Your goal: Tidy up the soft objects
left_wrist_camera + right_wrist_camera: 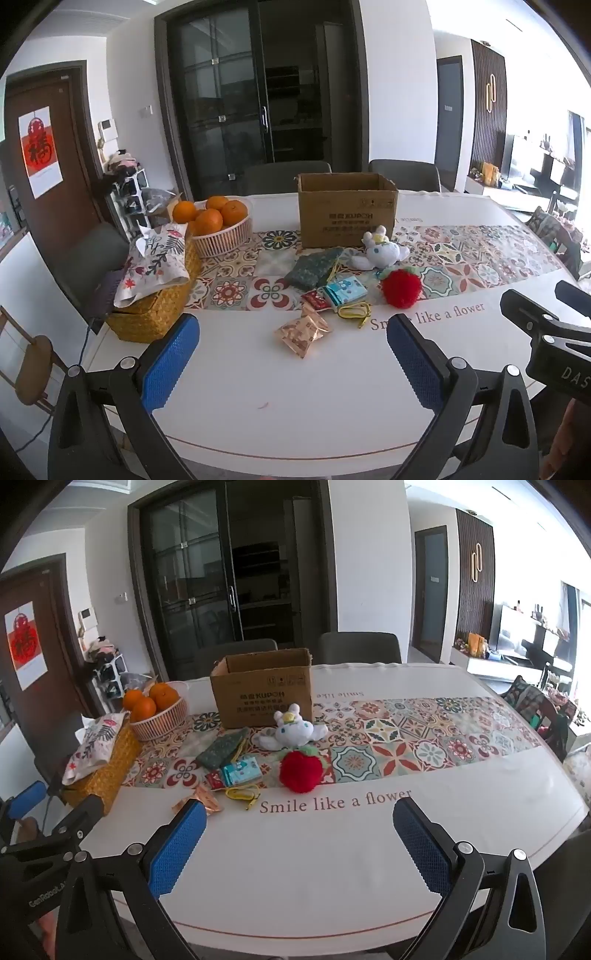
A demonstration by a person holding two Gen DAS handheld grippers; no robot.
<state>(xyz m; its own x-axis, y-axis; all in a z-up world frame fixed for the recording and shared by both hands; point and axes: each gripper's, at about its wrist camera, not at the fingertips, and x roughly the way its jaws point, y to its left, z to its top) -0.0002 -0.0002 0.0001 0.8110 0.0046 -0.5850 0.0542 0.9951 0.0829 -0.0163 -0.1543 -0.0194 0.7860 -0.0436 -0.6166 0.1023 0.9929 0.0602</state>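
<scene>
- Table point(332, 867): white top with a patterned runner; both grippers hang above the near edge, well apart from the items.
- Cardboard box point(264, 694): open-topped, upright on the far side of the runner; judged the likely receptacle.
- White plush toy point(291, 729): lies just in front of the box, touching or nearly touching its wall.
- Red plush ball point(299, 771): sits near the runner's front edge, just beside the white toy.
- Green pouch point(316, 267), tissue pack point(345, 291), snack packet point(301, 332): clustered left of the ball.
- Left gripper point(291, 354): fingers spread, holding nothing.
- Right gripper point(299, 840): fingers spread, holding nothing.
- Step in hand: approach; nothing is yet grasped. The next move calls for reaching forward to a soft item, probably the red ball, and closing gently.
</scene>
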